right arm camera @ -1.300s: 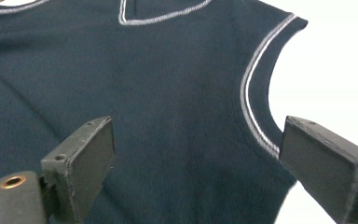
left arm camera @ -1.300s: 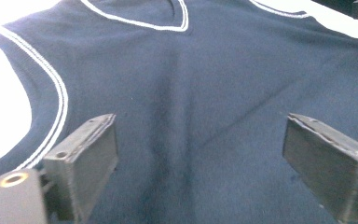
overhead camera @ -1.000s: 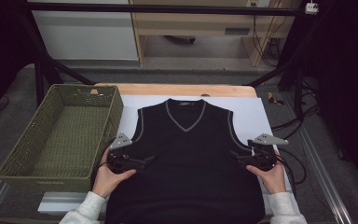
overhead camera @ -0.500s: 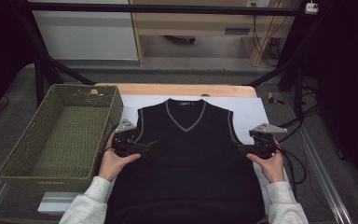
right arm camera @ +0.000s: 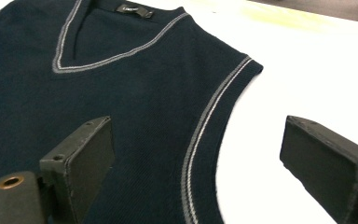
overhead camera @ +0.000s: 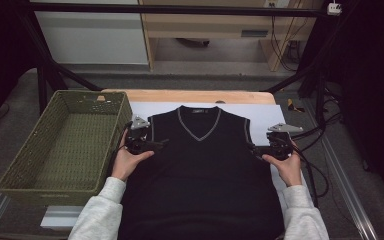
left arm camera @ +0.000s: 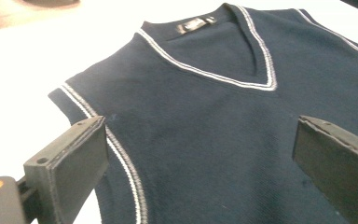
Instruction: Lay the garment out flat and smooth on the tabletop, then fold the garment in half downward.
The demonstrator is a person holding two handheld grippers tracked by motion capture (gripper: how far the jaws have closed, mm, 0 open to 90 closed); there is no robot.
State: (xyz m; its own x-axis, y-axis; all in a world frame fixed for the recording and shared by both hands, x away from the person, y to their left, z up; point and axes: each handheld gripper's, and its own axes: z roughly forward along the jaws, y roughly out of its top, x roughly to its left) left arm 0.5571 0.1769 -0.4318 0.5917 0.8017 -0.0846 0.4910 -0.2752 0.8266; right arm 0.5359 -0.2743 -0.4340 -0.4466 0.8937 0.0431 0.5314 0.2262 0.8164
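Note:
A dark navy sleeveless V-neck vest [overhead camera: 200, 170] with grey trim lies flat, front up, on the white sheet [overhead camera: 265, 116]. My left gripper [overhead camera: 157, 145] hovers at the vest's left armhole, jaws wide apart over the trimmed armhole edge [left arm camera: 121, 158], gripping nothing. My right gripper [overhead camera: 254, 148] is at the right armhole, jaws also wide apart, straddling the trimmed armhole edge [right arm camera: 200, 135]. In the left gripper view [left arm camera: 200, 154] and the right gripper view [right arm camera: 196, 154] the jaws stand above the fabric with the V-neck collar [left arm camera: 242, 51] [right arm camera: 112, 32] beyond them.
A green woven basket [overhead camera: 40, 150] sits to the left of the vest, close beside my left hand. The wooden table edge [overhead camera: 190, 96] runs behind the white sheet. Cables [overhead camera: 315, 170] trail off to the right near the metal frame rail.
Both hands have slid away from me along the vest's sides, from about mid-body up to the armholes. The vest has not moved and both sets of jaws stay apart.

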